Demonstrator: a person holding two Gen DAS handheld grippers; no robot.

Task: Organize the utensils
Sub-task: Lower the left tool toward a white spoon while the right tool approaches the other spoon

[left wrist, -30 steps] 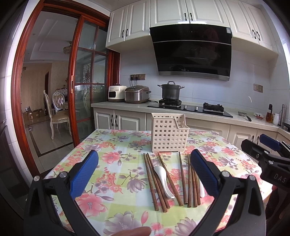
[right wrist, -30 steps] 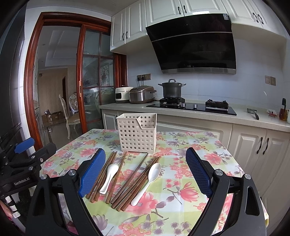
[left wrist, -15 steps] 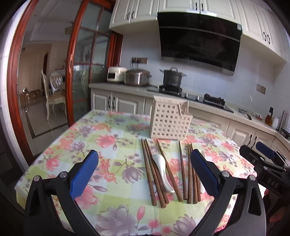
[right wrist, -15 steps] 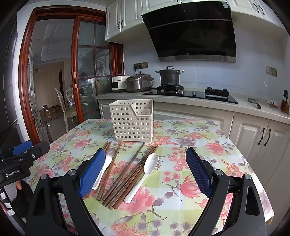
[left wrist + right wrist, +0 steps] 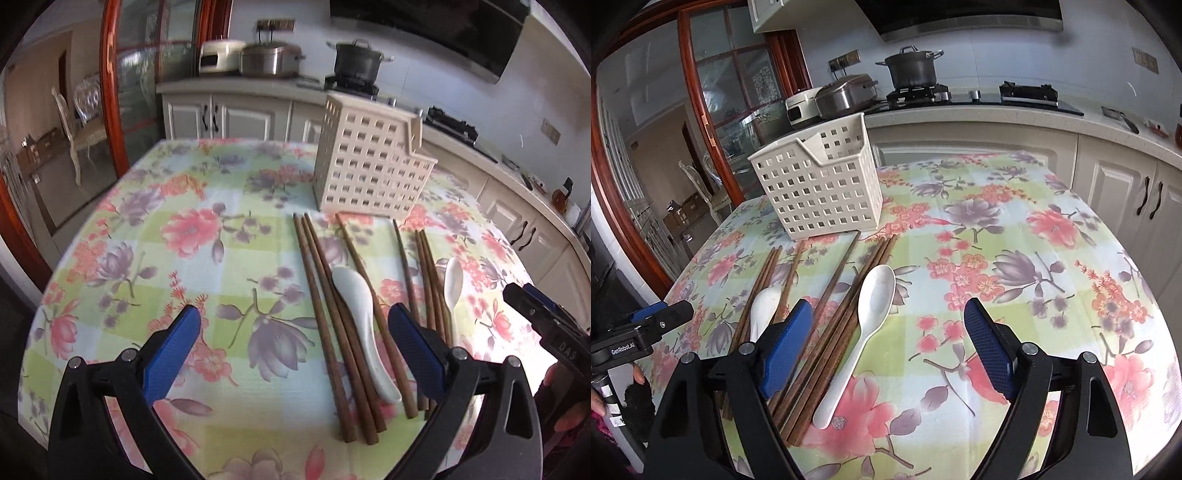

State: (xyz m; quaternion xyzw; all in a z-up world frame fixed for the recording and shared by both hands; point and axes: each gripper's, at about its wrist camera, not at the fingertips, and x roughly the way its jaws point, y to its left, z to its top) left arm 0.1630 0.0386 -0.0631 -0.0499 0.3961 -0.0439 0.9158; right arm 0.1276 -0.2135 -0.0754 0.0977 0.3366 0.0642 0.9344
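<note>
Chopsticks (image 5: pixel 334 314) lie in loose brown bundles on the floral tablecloth (image 5: pixel 177 229), pointing toward the white lattice utensil basket (image 5: pixel 365 166), which stands upright just behind their far tips. Two white ceramic spoons sit among them: left spoon (image 5: pixel 364 325) between the left sticks, right spoon (image 5: pixel 866 328) just beside the right bundle, bowl up.

My left gripper (image 5: pixel 293 347) tilts down over the near table edge, blue pads spread wide, nothing between them but cloth and the near ends of the left sticks and spoon beneath. My right gripper (image 5: pixel 888 347) also tilts down, jaws wide but starting to close; the right spoon's handle and a few sticks lie below in the gap, pads touching nothing.

Versus a second ago: both grippers have dropped and pitched downward, closer to the table; the hood and upper cabinets have mostly left view. Utensils and basket unmoved.

Around: counter with black pot (image 5: pixel 912 68) on the stove, rice cookers (image 5: pixel 831 98), red-framed glass door on the left. The other gripper shows at each view's edge with a bit of hand (image 5: pixel 561 384), blurry, maybe fingers on the handle. Nothing blocks the utensils.
</note>
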